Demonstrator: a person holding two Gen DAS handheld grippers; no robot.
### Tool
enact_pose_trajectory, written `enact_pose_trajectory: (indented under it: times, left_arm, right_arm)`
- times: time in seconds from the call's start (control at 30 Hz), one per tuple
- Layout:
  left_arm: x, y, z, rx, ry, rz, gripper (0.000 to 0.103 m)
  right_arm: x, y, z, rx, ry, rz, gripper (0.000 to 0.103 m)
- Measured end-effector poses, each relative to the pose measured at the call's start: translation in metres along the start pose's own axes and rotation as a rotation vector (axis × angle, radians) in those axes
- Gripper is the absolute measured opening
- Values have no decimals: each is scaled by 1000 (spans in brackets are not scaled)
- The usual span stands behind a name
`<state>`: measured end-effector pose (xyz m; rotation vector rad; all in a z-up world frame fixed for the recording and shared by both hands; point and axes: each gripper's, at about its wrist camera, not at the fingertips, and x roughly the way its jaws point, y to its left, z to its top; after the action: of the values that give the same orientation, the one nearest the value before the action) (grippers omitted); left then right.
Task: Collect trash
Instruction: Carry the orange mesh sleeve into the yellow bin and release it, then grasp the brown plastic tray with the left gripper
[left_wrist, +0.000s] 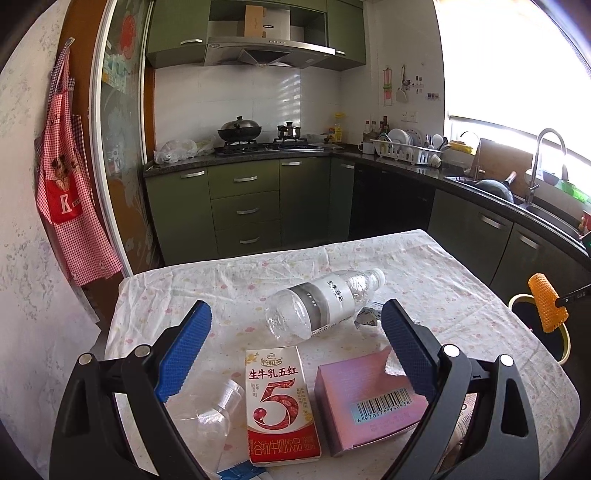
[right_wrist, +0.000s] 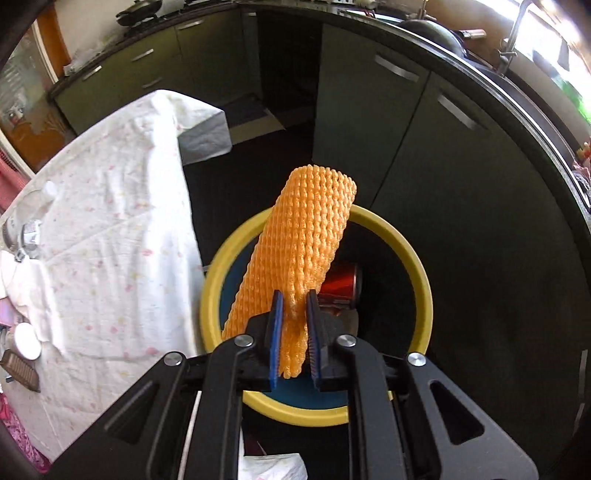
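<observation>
1. A yellow-rimmed bin (right_wrist: 424, 295) is seen directly beyond the right gripper (right_wrist: 295, 306).
2. An orange foam net (right_wrist: 306, 236) is clenched between its jaws, above the bin.
3. The left gripper (left_wrist: 295, 325) is spread wide, empty; a milk carton (left_wrist: 280, 402) lies between its jaws.

Red-and-white milk carton (left_wrist: 282, 404): large "5", heading "生牛乳五红", bottom line "谷物牛奶饮品" | Pink box (left_wrist: 369, 406): barcode reading "6970379940958" | Red checked apron (left_wrist: 70, 184) hanging on wall: white letter "K" on pocket | Clear bottle (left_wrist: 325, 304): grey label, print too small to read
</observation>
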<state>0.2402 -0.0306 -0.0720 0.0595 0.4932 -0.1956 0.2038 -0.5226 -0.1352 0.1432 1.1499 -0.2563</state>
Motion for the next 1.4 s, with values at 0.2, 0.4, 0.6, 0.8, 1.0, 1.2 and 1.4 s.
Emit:
enact_pose_trajectory:
  times: [0.2,0.4,0.6,0.8,1.0,1.2,1.4]
  left_arm:
    - [3,-4,0,13,11,-15,92]
    - [2,-8,2,4,15,-36,92]
    - [-28,-29,2,3,36,-25,92]
    - [-66,-62,-34,-15,111,-19,92]
    - [-62,-99,-87,8,244,-19,86]
    - [-39,-102,-106,-39,323,-20,57]
    - [-32,-105,-111,-52,353,-52,19]
  right_arm:
    - [18,-11,-6,32,36,-25,37]
    - [-10,8,-24,-11,-34,25,37]
    - [-39,20,-48,-58,-113,60,37]
    - [-61,26,-68,-83,-204,99,41]
    - [-69,29,-86,-118,-248,158,42]
    - [-74,25,-107,-92,-278,241,43]
    - [-80,18,-124,-55,-300,264,44]
